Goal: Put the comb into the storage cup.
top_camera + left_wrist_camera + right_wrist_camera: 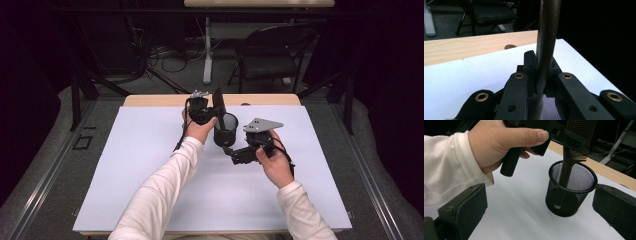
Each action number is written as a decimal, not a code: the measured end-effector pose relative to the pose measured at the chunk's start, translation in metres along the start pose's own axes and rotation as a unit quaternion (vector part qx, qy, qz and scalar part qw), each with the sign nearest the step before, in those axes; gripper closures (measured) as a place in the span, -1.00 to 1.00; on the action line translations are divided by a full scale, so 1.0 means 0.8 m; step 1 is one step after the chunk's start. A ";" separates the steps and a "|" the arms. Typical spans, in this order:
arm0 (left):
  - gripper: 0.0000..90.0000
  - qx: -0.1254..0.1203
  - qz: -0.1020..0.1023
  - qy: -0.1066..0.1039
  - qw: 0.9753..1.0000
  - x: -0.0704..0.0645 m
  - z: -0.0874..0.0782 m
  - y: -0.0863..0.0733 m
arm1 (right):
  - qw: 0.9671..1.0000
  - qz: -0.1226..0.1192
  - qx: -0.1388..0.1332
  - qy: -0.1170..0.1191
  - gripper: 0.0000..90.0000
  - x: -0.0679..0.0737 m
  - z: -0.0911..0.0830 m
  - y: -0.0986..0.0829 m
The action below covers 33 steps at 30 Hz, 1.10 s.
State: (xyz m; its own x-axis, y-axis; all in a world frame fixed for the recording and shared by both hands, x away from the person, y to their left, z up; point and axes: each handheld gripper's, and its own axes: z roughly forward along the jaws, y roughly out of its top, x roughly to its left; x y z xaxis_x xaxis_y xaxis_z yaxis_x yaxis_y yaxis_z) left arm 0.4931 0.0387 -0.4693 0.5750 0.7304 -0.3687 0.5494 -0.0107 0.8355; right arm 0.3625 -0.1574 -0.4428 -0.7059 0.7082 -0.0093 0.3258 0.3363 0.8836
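A black mesh cup (226,129) (571,190) stands upright on the white mat (150,165). My left gripper (214,116) (541,62) is just above its rim, shut on a dark comb (218,100) (546,50) (576,142). The comb is upright, its handle reaching down inside the cup and its teeth above the jaws. My right gripper (230,149) (539,212) sits low at the cup's near right side. It is open wide, with the cup a little ahead of its two pads and not touched.
The mat covers most of a wooden table (270,99), whose bare far edge has a small round hole (510,46). A black folding chair (272,50) and a table leg (207,47) stand beyond it. Open mat lies left and right of the cup.
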 end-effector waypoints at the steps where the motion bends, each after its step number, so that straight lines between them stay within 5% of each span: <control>1: 0.86 0.000 -0.003 0.000 1.000 0.001 0.001 0.000 | 1.000 0.000 0.000 0.000 -1.00 0.000 0.000 0.000; 17: 0.86 -0.005 -0.020 -0.010 1.000 0.002 0.007 -0.004 | 1.000 0.000 0.000 -0.001 -1.00 0.000 0.001 -0.001; 33: 0.86 -0.004 -0.015 -0.007 1.000 0.002 0.008 -0.005 | 1.000 0.000 0.001 -0.001 -1.00 0.000 0.001 -0.001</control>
State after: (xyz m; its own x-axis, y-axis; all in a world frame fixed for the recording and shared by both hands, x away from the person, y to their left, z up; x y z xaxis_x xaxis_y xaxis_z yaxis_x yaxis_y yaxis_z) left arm 0.4952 0.0356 -0.4758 0.5667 0.7206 -0.3996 0.5618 0.0168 0.8271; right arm 0.3627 -0.1572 -0.4435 -0.7045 0.7096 -0.0114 0.3263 0.3381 0.8827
